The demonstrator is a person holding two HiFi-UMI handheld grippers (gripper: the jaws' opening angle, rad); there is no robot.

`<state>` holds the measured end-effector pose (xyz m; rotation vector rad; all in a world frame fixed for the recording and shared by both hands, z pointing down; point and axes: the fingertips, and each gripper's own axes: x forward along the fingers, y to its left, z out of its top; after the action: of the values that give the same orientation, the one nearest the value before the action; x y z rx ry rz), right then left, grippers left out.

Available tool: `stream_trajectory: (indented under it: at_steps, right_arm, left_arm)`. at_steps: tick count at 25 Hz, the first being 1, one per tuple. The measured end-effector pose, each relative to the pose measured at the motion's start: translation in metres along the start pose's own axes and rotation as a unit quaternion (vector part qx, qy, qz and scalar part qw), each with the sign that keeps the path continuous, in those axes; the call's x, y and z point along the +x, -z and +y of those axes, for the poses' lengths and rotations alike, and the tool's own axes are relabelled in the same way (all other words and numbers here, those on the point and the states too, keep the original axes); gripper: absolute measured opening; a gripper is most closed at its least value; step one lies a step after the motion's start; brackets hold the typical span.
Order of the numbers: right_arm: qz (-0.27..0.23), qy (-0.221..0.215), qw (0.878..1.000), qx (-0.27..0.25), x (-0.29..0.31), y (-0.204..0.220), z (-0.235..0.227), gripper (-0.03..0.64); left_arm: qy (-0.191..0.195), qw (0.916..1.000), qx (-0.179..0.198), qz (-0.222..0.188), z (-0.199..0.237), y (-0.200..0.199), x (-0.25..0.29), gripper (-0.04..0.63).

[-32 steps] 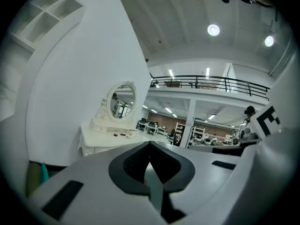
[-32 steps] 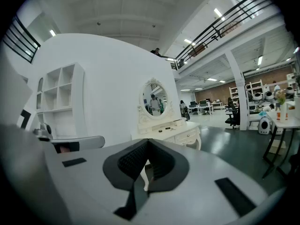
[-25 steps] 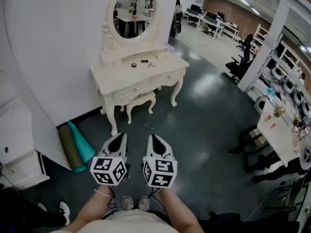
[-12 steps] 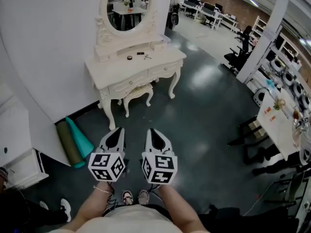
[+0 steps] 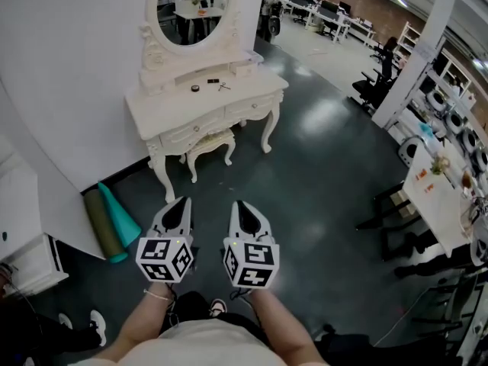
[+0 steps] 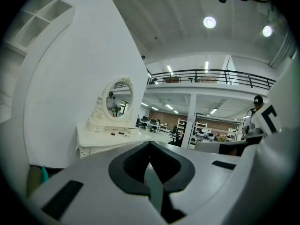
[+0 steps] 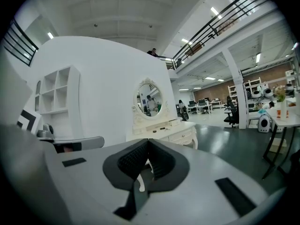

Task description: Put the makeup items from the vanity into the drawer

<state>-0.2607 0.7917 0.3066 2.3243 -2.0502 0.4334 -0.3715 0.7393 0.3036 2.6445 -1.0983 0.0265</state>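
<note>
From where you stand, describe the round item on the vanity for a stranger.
Find the white vanity with the oval mirror against the white wall. Three small items lie on its top; the round item is leftmost in the head view, the only disc-shaped one.

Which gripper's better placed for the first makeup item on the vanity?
Left, marginally. The vanity stands ahead and left of both; the left gripper is on that side. The right gripper is alongside, both shut, neither near.
</note>
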Motion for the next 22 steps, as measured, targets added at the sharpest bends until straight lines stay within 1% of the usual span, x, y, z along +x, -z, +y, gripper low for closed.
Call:
stream_trajectory:
  at_steps: [5, 11, 14, 18, 22]
  right_arm:
    - [0.007, -0.007, 1.0, 0.001, 0.022, 0.0, -0.012, 0.018]
    - [0.016, 0.001, 1.0, 0.007, 0.061, -0.002, -0.035, 0.018]
    - [0.02, 0.011, 1.0, 0.007, 0.091, -0.007, -0.047, 0.018]
    - [0.023, 0.014, 1.0, 0.001, 0.135, -0.023, -0.054, 0.018]
    - [0.017, 0.01, 1.0, -0.008, 0.186, -0.043, -0.052, 0.018]
  left_arm:
    - [-0.001, 0.9999, 0.005, 0.015, -0.001, 0.004, 0.029, 0.002]
    - [0.008, 0.9997, 0.022, 0.01, 0.003, -0.004, 0.074, 0.002]
    - [0.016, 0.9993, 0.035, 0.005, 0.011, -0.013, 0.104, 0.002]
    - [0.034, 0.9987, 0.038, 0.0, 0.024, -0.028, 0.146, 0.002]
    - [0.03, 0.9985, 0.046, -0.002, 0.049, -0.042, 0.185, 0.002]
